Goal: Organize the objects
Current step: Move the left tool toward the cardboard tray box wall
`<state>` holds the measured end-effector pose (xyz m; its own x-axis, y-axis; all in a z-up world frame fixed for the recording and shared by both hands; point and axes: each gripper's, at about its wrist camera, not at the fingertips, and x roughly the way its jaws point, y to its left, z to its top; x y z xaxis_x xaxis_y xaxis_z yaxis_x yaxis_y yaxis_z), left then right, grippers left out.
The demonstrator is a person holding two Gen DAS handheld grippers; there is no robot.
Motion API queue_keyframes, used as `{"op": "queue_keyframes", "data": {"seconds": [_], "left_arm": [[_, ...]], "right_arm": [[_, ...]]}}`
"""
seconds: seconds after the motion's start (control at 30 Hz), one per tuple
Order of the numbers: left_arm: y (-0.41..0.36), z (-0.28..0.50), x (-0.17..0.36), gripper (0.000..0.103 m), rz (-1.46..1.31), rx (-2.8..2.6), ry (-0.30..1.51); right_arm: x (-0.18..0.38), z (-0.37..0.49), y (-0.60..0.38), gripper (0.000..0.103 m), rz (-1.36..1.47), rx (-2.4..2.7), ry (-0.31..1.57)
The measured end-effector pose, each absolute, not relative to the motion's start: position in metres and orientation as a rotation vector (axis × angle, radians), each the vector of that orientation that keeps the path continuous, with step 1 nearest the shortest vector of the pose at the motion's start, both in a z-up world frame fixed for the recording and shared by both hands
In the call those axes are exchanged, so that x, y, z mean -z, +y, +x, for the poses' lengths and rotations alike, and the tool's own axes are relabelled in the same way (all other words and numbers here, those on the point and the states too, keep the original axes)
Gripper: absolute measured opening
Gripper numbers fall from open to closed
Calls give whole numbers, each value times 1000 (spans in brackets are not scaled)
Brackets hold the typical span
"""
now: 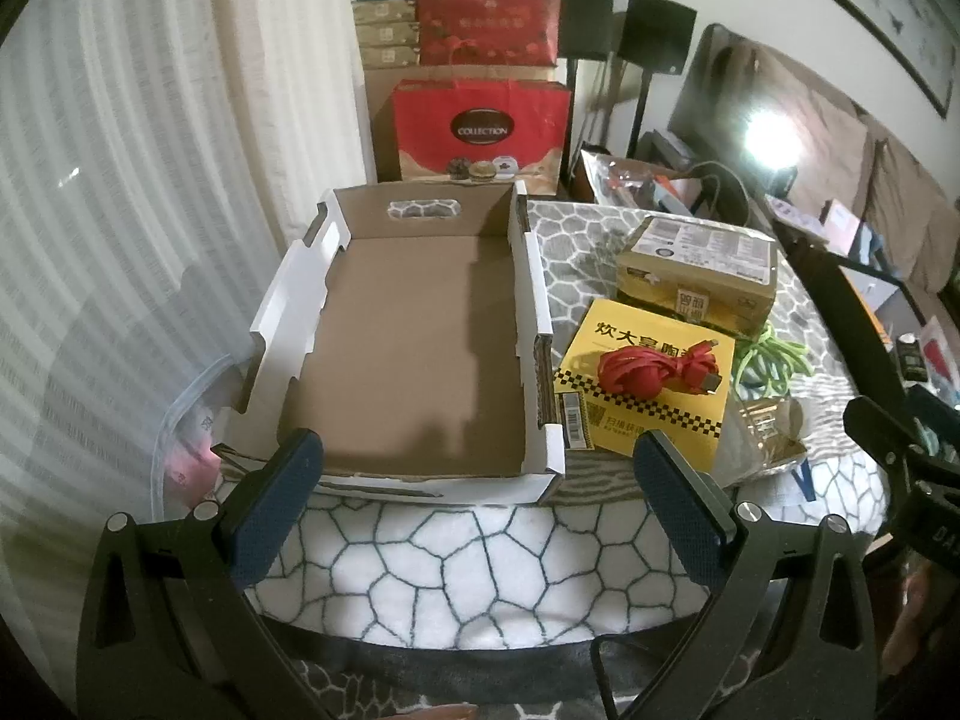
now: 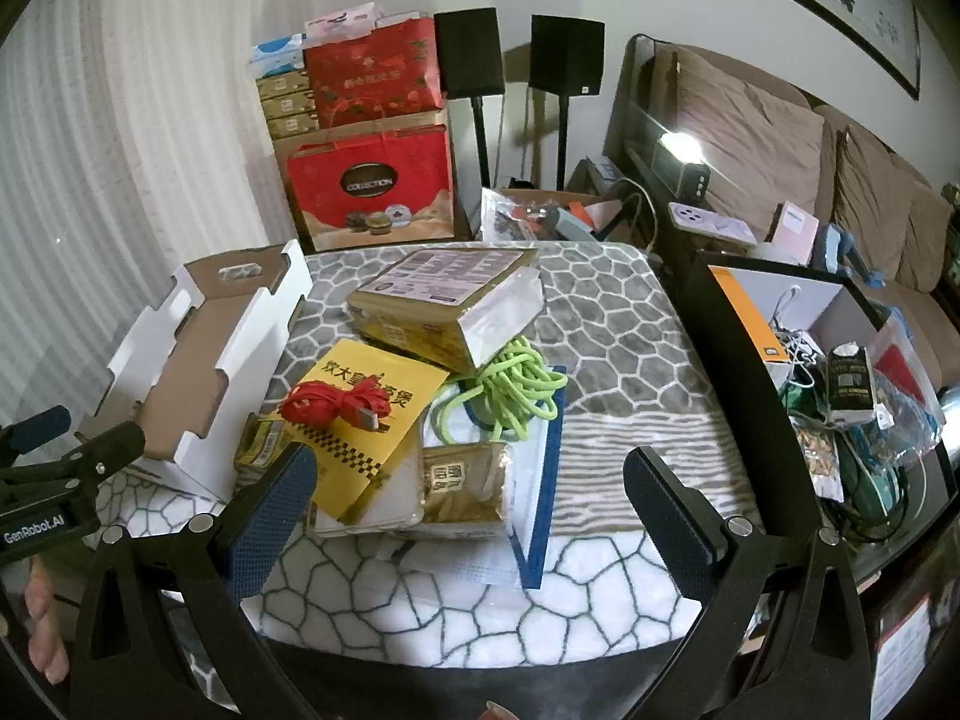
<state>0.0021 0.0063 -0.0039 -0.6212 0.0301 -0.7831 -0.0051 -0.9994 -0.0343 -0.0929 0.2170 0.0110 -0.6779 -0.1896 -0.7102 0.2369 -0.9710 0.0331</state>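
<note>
An empty cardboard tray (image 1: 414, 336) with white outer walls sits at the table's left; it also shows in the right wrist view (image 2: 198, 372). Right of it lie a yellow box (image 1: 648, 396) with a coiled red cable (image 1: 654, 369) on top, a gold tissue pack (image 1: 699, 270), a green cord (image 2: 510, 390), a small gold pack (image 2: 465, 483) and a white and blue pouch (image 2: 540, 480). My left gripper (image 1: 480, 492) is open and empty before the tray's near wall. My right gripper (image 2: 471, 501) is open and empty, just short of the pile.
The table wears a cobble-pattern cloth (image 2: 432, 606). Red gift bags and stacked boxes (image 1: 480, 126) stand behind it. A black-framed bin of clutter (image 2: 840, 384) sits at the right edge, beside a sofa (image 2: 780, 138). A curtain (image 1: 120, 180) hangs on the left.
</note>
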Motion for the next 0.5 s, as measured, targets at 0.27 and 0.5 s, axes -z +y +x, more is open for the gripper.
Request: {"op": "queue_keyframes", "data": {"seconds": [0.27,0.5], "left_arm": [[7,3,5,103,-1360,-2804,-44],[8,3,5,103,-1360,-2804,-44]], "right_arm": [[-11,-93,215,103,1122,2683,91],[-11,-92,216,103,1120,2680,94]]}}
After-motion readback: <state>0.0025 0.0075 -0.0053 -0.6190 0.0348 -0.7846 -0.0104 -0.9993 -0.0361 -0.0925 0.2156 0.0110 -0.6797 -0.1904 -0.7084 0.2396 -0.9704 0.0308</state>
